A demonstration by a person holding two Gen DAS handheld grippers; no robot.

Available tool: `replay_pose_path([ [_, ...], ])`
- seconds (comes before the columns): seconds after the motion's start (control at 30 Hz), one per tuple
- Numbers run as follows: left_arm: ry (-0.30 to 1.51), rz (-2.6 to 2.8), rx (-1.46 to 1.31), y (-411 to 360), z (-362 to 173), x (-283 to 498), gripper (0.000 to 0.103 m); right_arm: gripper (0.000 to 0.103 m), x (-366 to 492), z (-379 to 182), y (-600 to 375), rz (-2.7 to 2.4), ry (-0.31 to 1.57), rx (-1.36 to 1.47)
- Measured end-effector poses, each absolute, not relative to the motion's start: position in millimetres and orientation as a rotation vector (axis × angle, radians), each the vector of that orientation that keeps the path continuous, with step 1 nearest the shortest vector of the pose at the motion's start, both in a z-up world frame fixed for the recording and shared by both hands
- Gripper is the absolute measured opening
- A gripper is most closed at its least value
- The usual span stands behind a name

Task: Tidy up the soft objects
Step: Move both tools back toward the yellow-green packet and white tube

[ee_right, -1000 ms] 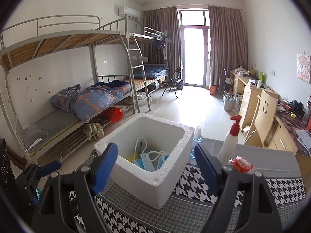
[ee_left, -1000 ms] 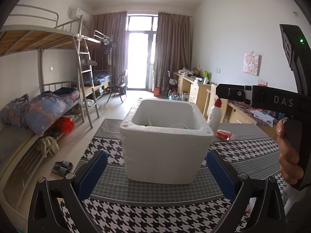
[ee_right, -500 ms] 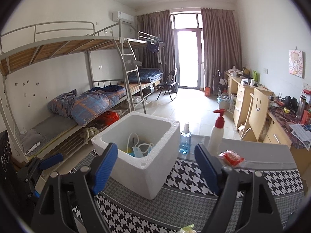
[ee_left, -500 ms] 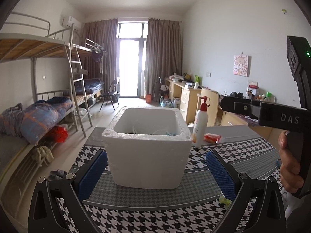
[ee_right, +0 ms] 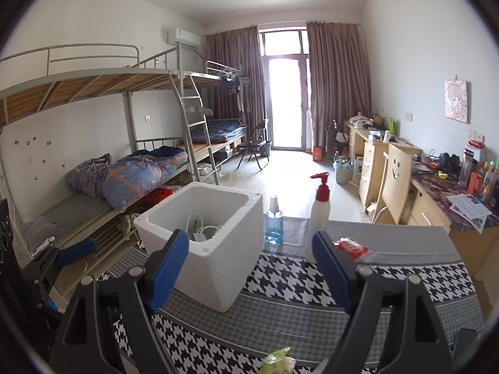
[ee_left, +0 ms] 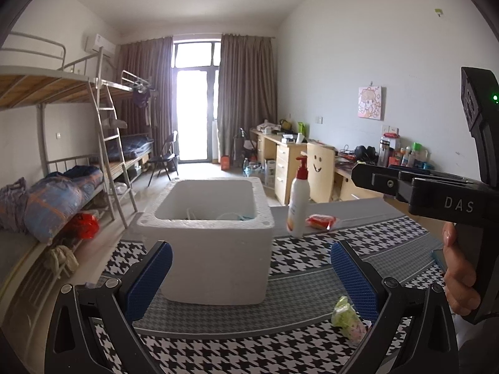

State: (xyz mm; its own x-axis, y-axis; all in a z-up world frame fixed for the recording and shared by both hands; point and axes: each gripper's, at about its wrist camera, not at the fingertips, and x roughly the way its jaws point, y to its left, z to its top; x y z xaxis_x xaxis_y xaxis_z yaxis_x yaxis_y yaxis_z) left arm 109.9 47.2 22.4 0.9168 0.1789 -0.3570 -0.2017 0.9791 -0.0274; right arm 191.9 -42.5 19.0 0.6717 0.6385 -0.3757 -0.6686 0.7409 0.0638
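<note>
Green soft packet (ee_left: 346, 318) on houndstooth tablecloth (ee_left: 299, 258), foam box (ee_left: 215, 243) near, both grippers spread, dorm room.

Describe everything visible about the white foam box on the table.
The foam box is white, thick-walled polystyrene with a grainy surface, rectangular, lidless and upright. It stands on the houndstooth tablecloth, near the table's left side. Inside lie face masks with white ear loops. A blue spray bottle stands just behind it; whether they touch is unclear.
</note>
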Motion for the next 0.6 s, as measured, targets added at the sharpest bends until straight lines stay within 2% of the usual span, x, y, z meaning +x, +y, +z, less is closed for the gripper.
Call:
replay_pose_path([
  [0.17,0.355,0.202,-0.054,37,21,108,0.102,0.09,193,13,-56,0.703,0.398,-0.069],
  [0.6,0.339,0.12,-0.075,12,13,107,0.102,0.091,182,1,-92,0.639,0.376,-0.034],
])
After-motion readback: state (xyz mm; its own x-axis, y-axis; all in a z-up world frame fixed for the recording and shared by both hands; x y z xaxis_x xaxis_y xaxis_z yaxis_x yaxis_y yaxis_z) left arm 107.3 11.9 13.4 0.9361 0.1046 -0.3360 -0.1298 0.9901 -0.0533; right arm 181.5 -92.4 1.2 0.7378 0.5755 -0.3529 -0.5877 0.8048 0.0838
